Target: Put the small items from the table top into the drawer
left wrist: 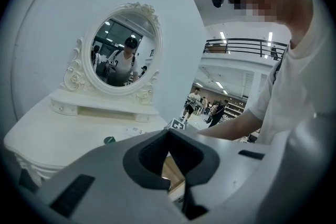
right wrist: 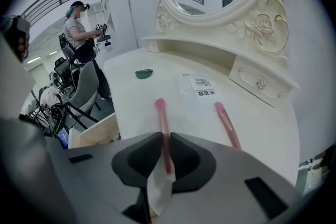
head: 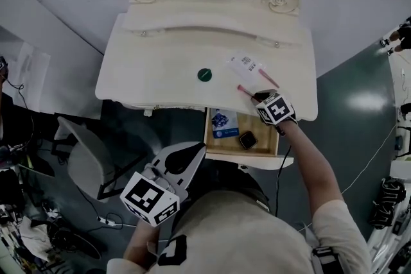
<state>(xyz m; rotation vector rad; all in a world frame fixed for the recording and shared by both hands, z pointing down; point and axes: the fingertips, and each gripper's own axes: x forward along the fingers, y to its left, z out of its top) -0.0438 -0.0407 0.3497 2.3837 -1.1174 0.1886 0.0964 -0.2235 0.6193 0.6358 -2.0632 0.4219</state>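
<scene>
Reading head view first: right gripper is tipped down onto the tabletop near its front edge, on a pink stick. The open drawer sits just below that spot, so I judge the carry will be short. The drawer already holds a blue packet and a dark item. On top there is also a second stick, a clear packet and a green disc. Left gripper hangs low, in front of the drawer and off the tabletop. It looks parked to keep out of the way.

Left gripper view: jaws pressed together at the tips with nothing between them. It points about level at the drawer front. I'd say it is idle.

Right gripper view: jaws pinch the stick on the shaft near its rear end, and the rounded tip points away. The clear wrapper trails back between the jaws. The grip runs along the stick's length, which should stop it swinging on the lift. The second stick lies beside it, apart and untouched.

My call: this is the grasp step, with three more items to go after this one.
</scene>
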